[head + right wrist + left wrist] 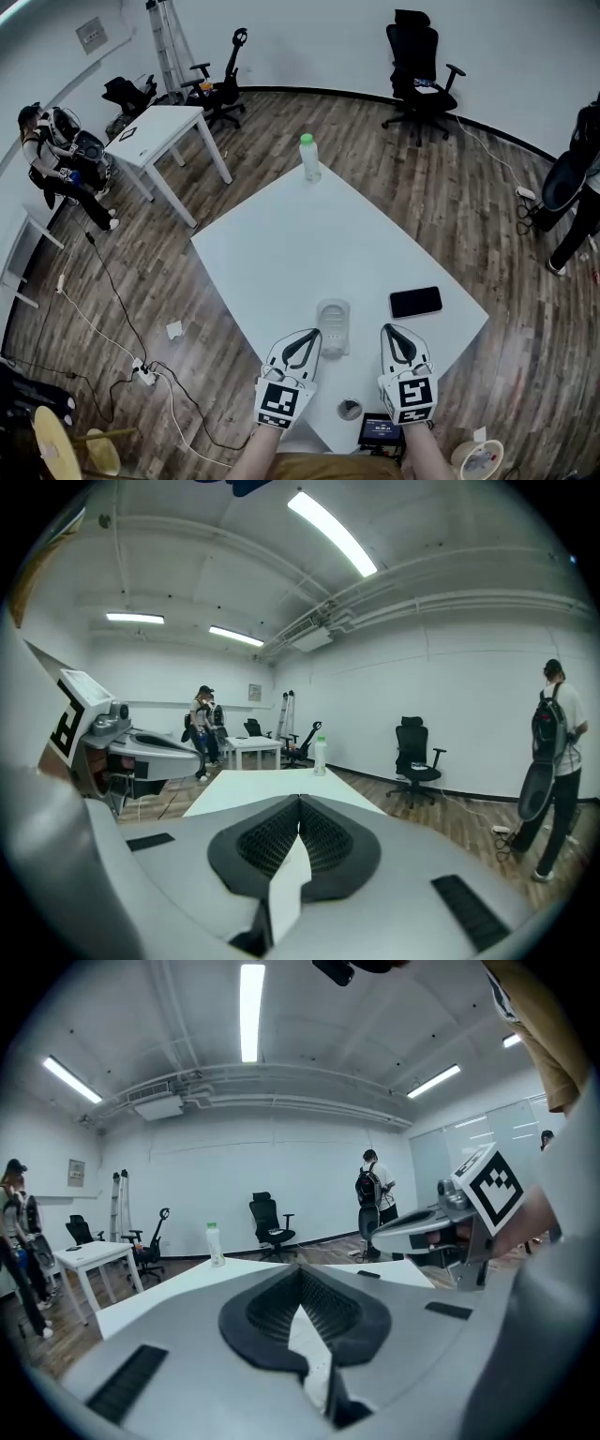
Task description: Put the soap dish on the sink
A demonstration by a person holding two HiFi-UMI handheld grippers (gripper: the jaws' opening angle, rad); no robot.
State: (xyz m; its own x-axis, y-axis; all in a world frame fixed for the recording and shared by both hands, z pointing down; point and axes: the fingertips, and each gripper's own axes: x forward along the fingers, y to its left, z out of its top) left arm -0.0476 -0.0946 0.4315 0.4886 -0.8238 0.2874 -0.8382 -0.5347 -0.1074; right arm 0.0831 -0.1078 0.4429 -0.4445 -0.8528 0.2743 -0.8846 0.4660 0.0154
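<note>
Large white rectangular table below me; no sink in any view. I judge the pickup is not yet made. The small translucent pale soap dish lies flat near the table's close edge, between my two tools and touched by neither. Left gripper and right gripper: jaws pressed together on nothing. Next move calls for parting one pair, lowering onto the dish rim, then finding the sink. Both tools held above the table, side by side, pointing forward, nearly level.
</note>
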